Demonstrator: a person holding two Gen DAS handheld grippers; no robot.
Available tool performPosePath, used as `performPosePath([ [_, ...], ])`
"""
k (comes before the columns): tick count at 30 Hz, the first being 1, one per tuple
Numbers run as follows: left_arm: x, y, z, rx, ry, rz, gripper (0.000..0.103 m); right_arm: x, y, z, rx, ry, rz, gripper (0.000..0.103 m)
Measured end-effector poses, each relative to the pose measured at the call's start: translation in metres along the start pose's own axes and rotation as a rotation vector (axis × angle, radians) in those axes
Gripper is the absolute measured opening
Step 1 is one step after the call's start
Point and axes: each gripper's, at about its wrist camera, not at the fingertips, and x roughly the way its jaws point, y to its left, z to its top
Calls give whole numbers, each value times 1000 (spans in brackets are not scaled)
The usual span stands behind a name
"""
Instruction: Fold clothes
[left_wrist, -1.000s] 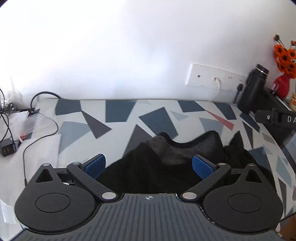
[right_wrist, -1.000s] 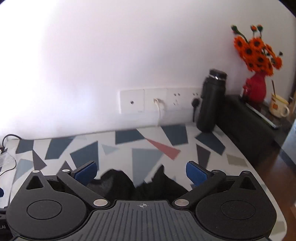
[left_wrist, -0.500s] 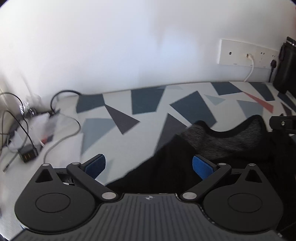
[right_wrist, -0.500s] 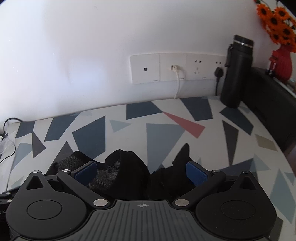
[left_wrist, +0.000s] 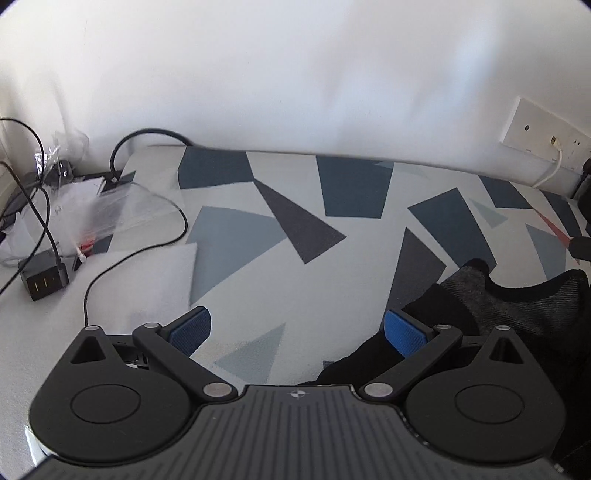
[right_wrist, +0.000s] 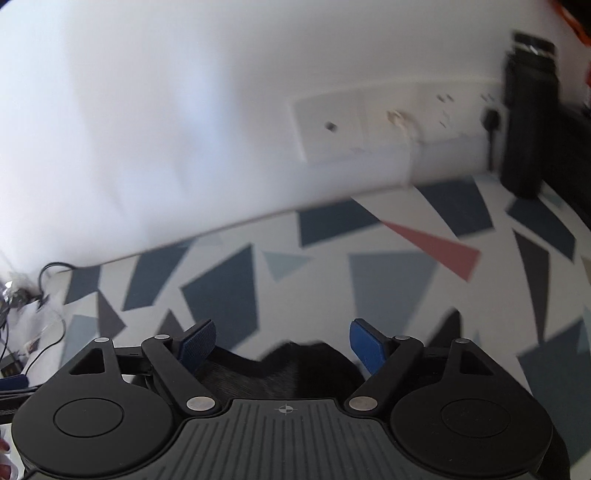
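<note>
A black garment (left_wrist: 524, 314) with a grey knit inner side lies crumpled on the patterned tabletop (left_wrist: 295, 236), at the right of the left wrist view. My left gripper (left_wrist: 297, 332) stands open over the bare tabletop, and its right pad (left_wrist: 404, 332) is at the garment's left edge. In the right wrist view the garment (right_wrist: 280, 365) bunches low between the blue pads. My right gripper (right_wrist: 282, 341) is closing, with the cloth between its jaws and the pads apart from it.
A black charger (left_wrist: 44, 282), cables and clear plastic bags (left_wrist: 85, 210) lie at the table's left end. A wall socket strip (right_wrist: 388, 125) and a black bottle (right_wrist: 530, 114) stand at the back right. The white wall runs along the far edge.
Both grippers sank toward the table. The left view swung left, so the garment now sits at its right. The right gripper's pads have drawn closer together over the cloth.
</note>
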Motion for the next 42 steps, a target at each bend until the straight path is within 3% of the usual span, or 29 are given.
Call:
performPosePath([
  [3,8,14,-10,-11,48,-61,102,13,21,2,-70,31,27,78],
  [6,13,25,-20,-14,70,-65,102,32,39,-5,-119,78,47,77],
  [9,16,40,-28,-49,80,-87,102,50,56,-17,-151,134,45,69],
  [13,15,61,-36,-119,92,-135,101,58,84,-32,-189,164,124,67],
  [15,12,58,-39,-75,100,-156,98,63,98,-39,-216,170,115,68],
  [18,7,40,-46,70,112,-179,92,75,105,-49,-220,217,110,62],
  [20,4,28,-50,145,119,-182,80,78,106,-58,-235,244,95,44],
  [21,1,23,-52,179,111,-164,65,75,105,-62,-264,234,87,35],
  [22,-1,18,-54,207,102,-152,40,71,105,-64,-291,229,93,21],
  [24,-11,14,-54,194,77,-170,17,62,105,-68,-340,218,106,10],
  [28,-36,4,-53,167,35,-255,17,33,83,-64,-240,155,88,8],
  [30,-42,-11,-59,220,85,-344,18,16,71,-66,-199,114,59,8],
  [32,-43,-27,-72,299,161,-429,23,8,58,-77,-198,136,15,9],
  [34,-44,-40,-84,366,207,-490,52,7,43,-90,-185,191,11,14],
  [36,-48,-43,-85,387,191,-511,68,1,32,-99,-158,190,19,23],
  [39,-50,-30,-66,302,151,-532,67,0,21,-100,-106,207,37,25],
  [42,-36,-12,-43,134,112,-443,66,0,16,-101,-73,207,58,22],
])
